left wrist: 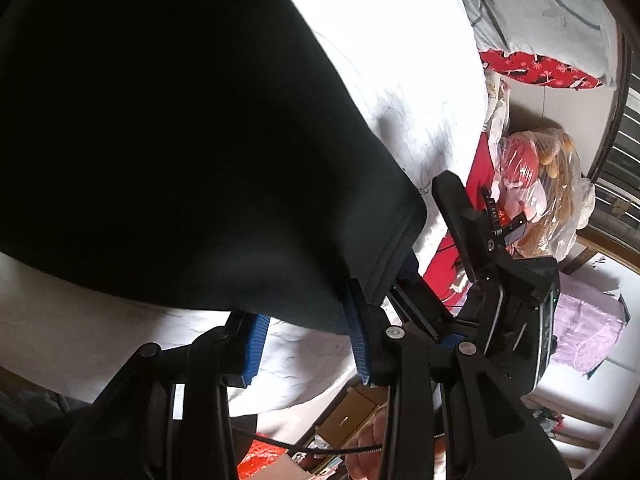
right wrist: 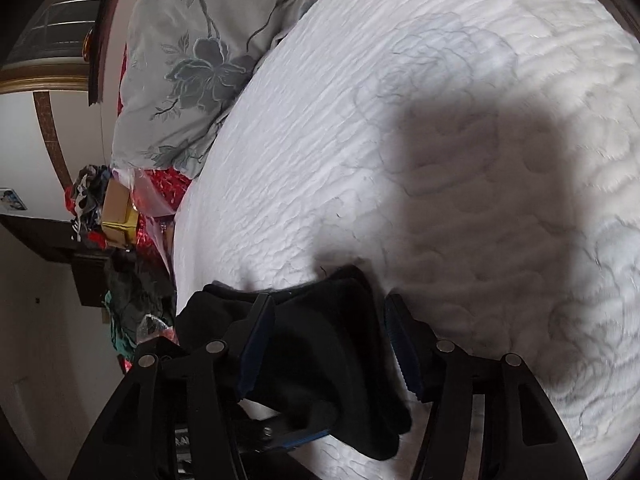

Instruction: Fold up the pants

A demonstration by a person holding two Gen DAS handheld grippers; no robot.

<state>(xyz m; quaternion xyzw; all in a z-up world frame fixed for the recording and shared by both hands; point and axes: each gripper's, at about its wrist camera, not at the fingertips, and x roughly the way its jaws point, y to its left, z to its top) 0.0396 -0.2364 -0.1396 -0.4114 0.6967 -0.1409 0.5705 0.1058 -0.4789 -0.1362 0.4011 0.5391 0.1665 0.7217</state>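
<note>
Black pants point(left wrist: 168, 140) hang in a wide sheet above the white quilted bed point(left wrist: 400, 60), filling the upper left of the left wrist view. My left gripper point(left wrist: 308, 332) is open; the hem rests between its blue pads point(left wrist: 358, 332). My right gripper point(left wrist: 460, 248) shows just right of it, at the same hem. In the right wrist view my right gripper point(right wrist: 332, 344) is open, with a bunched edge of the pants point(right wrist: 332, 340) lying loose between its blue pads point(right wrist: 404, 356) over the bed point(right wrist: 440, 120).
A grey floral pillow point(right wrist: 180, 60) lies at the head of the bed, with a red patterned cloth point(left wrist: 540, 70) beside it. A plastic bag of soft toys point(left wrist: 548, 184), boxes point(left wrist: 348, 412) and a dark nightstand with clutter point(right wrist: 92, 216) crowd the bedside.
</note>
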